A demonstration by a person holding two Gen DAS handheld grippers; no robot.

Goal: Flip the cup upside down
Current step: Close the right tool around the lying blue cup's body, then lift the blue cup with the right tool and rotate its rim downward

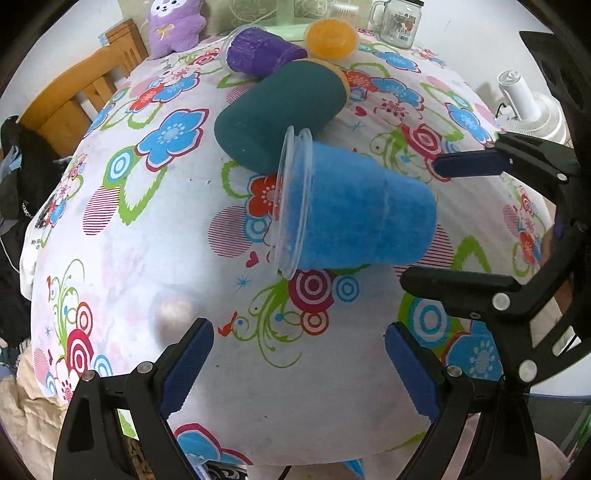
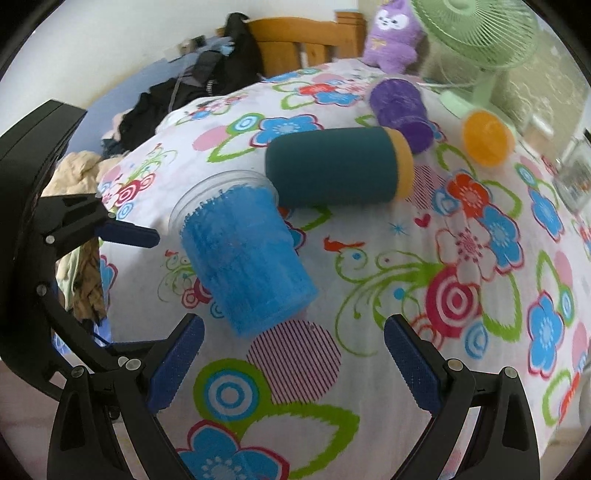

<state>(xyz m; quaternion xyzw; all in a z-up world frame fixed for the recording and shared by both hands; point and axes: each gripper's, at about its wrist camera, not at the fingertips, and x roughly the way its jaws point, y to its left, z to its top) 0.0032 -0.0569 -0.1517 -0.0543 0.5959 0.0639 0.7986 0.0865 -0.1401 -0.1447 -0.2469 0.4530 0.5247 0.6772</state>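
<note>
A clear plastic cup with a blue lining (image 1: 362,206) lies on its side on the flowered tablecloth (image 1: 147,236), rim to the left in the left wrist view. In the right wrist view the blue cup (image 2: 247,258) lies with its base toward me. My left gripper (image 1: 299,365) is open and empty, just short of the cup. My right gripper (image 2: 293,362) is open and empty, its fingertips close to the cup's base. The right gripper also shows in the left wrist view (image 1: 443,221), open, its fingers above and below the cup's base.
A dark teal cup (image 1: 280,110) lies on its side touching the blue cup's rim. A purple cup (image 1: 258,51) and an orange cup (image 1: 332,38) lie behind. A glass mug (image 1: 399,22), purple plush toy (image 1: 175,26), green fan (image 2: 476,33) and wooden chair (image 1: 81,92) stand at the table's far side.
</note>
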